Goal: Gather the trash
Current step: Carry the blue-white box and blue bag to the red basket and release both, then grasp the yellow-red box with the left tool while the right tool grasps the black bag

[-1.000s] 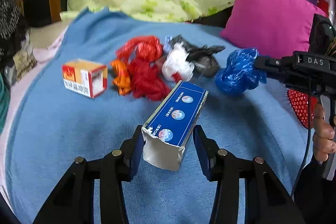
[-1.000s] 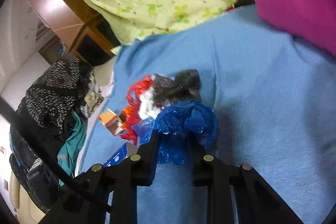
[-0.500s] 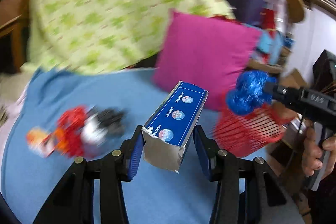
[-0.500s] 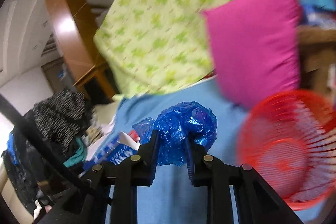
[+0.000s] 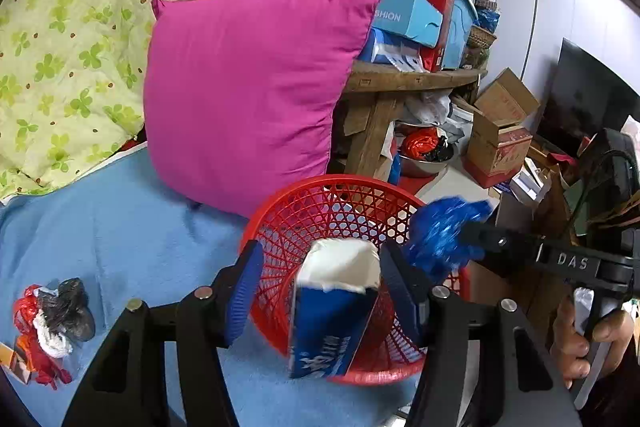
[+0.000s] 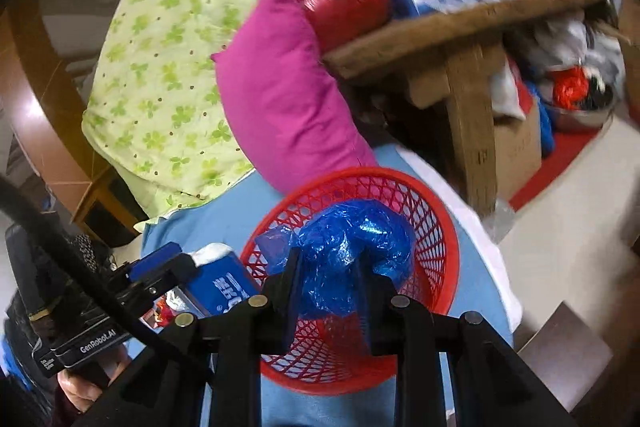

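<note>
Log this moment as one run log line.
left tool: open, blue carton dropping into red basket | right tool: holding blue bag over basket

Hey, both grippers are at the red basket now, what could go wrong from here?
The blue box sits tilted across the red basket near rim, the left gripper open around it; it might tip out onto the blue blanket. The right gripper is clamped on the blue plastic bag beside that box, so the grippers may bump. The basket sits near the blanket's edge and could slide off.

left tongs: spread | blue carton: over red basket
</note>
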The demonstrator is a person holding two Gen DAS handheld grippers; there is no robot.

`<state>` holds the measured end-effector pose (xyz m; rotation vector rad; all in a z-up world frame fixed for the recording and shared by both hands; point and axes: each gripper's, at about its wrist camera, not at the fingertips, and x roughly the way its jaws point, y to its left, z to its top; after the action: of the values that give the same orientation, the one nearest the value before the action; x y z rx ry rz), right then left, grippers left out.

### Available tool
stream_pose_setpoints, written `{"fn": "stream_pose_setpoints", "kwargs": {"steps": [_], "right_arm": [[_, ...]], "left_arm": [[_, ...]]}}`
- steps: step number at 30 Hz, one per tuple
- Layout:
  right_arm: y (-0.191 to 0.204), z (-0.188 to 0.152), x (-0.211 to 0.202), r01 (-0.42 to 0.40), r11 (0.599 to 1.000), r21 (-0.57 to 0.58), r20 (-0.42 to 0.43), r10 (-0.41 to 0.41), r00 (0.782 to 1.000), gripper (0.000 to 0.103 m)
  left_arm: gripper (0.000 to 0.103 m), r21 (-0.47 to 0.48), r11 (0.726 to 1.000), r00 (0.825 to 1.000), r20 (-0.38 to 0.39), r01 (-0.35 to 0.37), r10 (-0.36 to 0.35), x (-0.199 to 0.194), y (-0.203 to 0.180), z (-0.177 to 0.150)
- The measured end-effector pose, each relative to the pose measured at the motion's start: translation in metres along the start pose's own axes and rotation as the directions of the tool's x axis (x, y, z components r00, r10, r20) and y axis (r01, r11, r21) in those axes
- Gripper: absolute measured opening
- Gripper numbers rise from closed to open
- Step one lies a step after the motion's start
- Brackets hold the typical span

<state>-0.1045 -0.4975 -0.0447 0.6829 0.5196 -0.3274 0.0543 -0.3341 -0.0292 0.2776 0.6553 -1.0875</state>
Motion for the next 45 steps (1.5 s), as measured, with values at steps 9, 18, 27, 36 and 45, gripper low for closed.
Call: {"fn": "stream_pose_setpoints", "kwargs": {"steps": [9,18,27,36,45], "right_arm": [[0.007,0.002,0.023,-0.028,0.999,0.034,0.047,0.026,0.999,0.071],[0.074,0.009,-0.021,-0.092,0.99,-0.111,0.235,0.116,0.965,0.071],[0.165,-0.02,0.038,-0.263,0.938,-0.227,0.034,0.277,0.96,0.071],[0.243,-0.084,0.211,-0.351,0.931,-0.105,-0.313,0.304,0.9,0.071],[0.266,-0.104,0.33,-0.279,0.958,-0.069,-0.367,0.236,0.9,0.07]], "left_arm": [[0.073,-0.144,0.989,0.991,0.134,0.023,-0.003,-0.032,0.027,-0.004],[0.073,-0.169,0.983,0.971,0.213,-0.07,0.106,-0.078,0.066,-0.026],[0.074,-0.388,0.783,0.84,0.04,-0.487,0.542,-0.144,0.212,-0.156],[0.074,-0.718,0.424,0.72,-0.155,-0.552,0.676,-0.192,0.354,-0.234],[0.074,-0.793,0.379,0.75,-0.142,-0.477,0.646,-0.158,0.409,-0.216]]}}
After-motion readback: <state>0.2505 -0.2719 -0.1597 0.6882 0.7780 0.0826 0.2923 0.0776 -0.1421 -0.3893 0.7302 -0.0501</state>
